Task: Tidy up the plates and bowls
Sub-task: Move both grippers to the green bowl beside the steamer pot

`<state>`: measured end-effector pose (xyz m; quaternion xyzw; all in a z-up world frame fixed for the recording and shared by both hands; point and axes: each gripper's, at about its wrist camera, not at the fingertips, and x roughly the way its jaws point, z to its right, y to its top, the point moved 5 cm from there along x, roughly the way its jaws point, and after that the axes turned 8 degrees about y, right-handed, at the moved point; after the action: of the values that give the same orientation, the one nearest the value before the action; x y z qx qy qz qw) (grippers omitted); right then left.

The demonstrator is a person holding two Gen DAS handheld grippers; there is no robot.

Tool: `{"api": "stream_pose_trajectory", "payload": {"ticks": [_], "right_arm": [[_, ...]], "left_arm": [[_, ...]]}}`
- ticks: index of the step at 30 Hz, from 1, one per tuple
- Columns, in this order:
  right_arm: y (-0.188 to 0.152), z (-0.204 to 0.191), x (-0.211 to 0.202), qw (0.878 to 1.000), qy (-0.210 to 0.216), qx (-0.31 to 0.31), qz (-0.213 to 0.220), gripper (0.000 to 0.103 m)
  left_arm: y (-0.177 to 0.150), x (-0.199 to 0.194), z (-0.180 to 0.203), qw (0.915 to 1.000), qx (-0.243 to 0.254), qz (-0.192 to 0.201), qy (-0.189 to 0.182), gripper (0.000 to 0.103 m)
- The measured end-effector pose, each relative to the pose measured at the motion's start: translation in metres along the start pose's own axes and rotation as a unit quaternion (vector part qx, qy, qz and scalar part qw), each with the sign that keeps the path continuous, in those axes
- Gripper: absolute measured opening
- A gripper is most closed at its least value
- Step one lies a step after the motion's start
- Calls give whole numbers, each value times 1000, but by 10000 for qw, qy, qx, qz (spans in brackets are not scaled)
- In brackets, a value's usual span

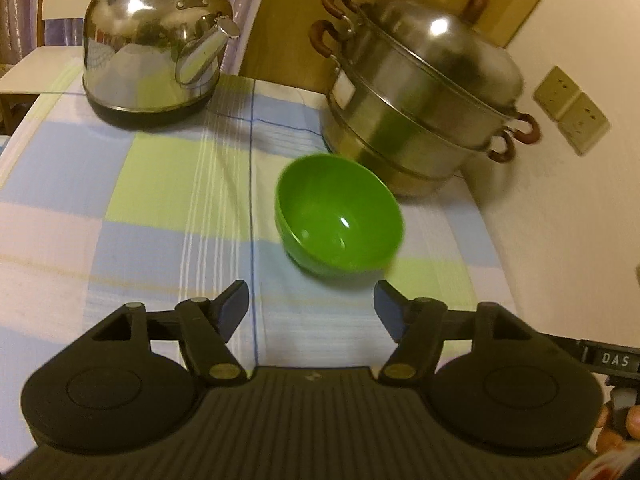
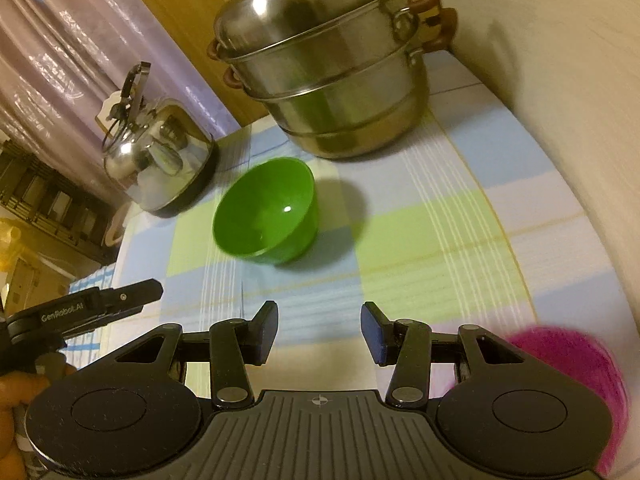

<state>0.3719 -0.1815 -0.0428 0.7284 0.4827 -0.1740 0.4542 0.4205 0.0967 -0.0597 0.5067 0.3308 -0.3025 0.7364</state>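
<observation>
Both tools, left (image 1: pixel 311 304) and right (image 2: pixel 319 328), are hanging wide and empty over the desk (image 1: pixel 120 216) as a green bowl (image 1: pixel 338 216) is sitting alone before the steamer (image 1: pixel 424 96); sorting appears barely started, a pink object (image 2: pixel 580 376) waiting near the right tool.

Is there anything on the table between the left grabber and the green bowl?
No, just bare checked tablecloth lies between the open left gripper and the green bowl. The left wrist view shows it.
</observation>
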Motion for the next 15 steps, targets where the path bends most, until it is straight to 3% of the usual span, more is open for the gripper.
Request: {"api": "stream_pose_trajectory", "payload": {"ticks": [8,15], "right_arm": [[40,11,53,10000,60,-18,-73,49],[72,18,97,9998,211,27,-54,49]], "left_arm": [[31,52,-17,9998,-96,-40,148,70],[56,90,-21,9993,-374,-61,-14,70]]}}
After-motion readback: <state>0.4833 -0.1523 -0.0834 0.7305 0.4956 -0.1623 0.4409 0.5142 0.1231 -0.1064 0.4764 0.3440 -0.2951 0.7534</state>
